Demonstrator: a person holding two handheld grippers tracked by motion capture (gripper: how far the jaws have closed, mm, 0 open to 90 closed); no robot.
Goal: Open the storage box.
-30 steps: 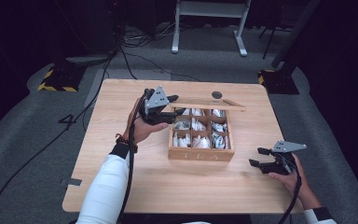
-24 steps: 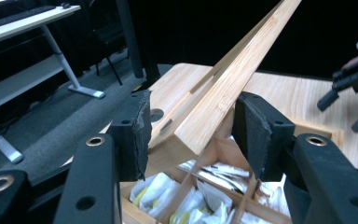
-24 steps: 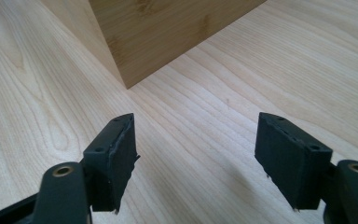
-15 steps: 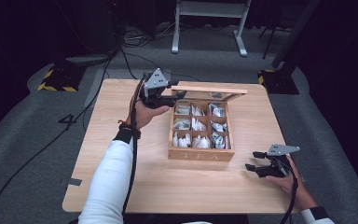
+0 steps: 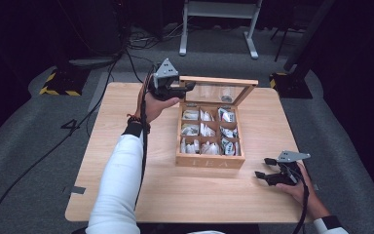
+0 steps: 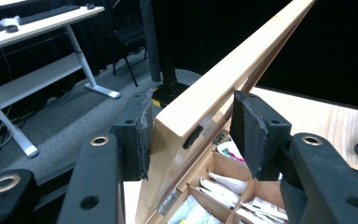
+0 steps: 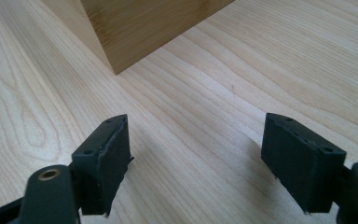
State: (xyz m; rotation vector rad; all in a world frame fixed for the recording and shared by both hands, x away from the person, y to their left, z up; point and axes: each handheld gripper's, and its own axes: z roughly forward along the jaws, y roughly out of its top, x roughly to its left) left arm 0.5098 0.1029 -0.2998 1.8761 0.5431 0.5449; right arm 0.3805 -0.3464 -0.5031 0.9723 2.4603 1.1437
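High view: one wooden tea box (image 5: 209, 161) with nine small pockets sits mid-table (image 5: 126, 204); the left gripper (image 5: 187, 87) grips its raised lid (image 5: 219, 82). Left gripper view: two pads (image 6: 137, 135) pinch the lid edge. Right gripper view: jaws wide apart, holding nothing, near the box corner; dark room around

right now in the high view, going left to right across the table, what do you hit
left gripper at the corner of the raised lid → wooden tea box with its packets → right gripper with open jaws low over the table
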